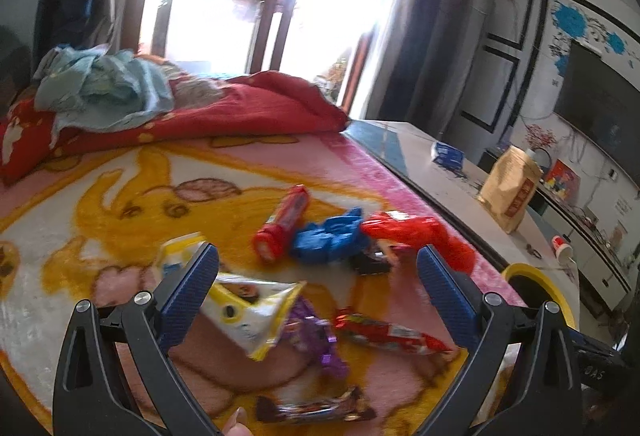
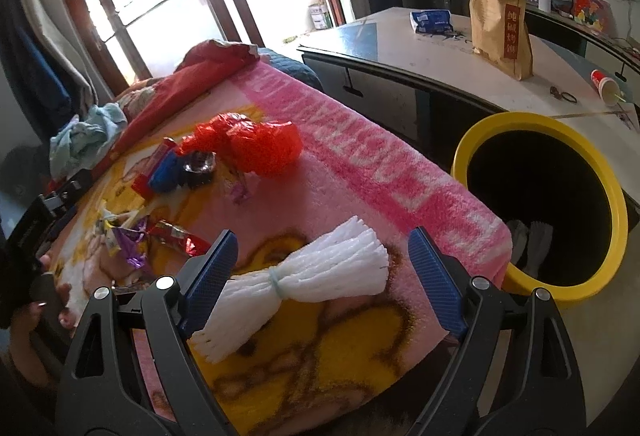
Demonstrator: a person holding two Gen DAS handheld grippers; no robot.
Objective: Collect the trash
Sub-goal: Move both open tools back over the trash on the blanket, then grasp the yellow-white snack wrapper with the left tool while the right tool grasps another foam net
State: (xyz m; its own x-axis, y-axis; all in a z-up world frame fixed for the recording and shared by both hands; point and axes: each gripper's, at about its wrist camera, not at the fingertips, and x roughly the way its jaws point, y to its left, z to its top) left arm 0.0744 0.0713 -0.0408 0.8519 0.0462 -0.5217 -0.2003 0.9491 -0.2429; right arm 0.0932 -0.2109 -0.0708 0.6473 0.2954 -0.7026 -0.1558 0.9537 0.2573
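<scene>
A pink and yellow blanket carries the litter, and a yellow-rimmed bin waits just off its edge. The right gripper hangs spread wide over a white foam bundle, not pinching it; best lower and close across its tied waist. The left gripper, also spread and empty, hovers over a yellow-edged wrapper among other wrappers.

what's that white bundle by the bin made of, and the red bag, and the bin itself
White bundle: looks like foam netting, matte and ribbed, cinched by a pale band.
Red bag: thin plastic film, probably; glossy, crumpled, light glows through it.
Bin: likely hard plastic, with a smooth yellow rim of even colour; the dark inside shows too little to tell.
</scene>
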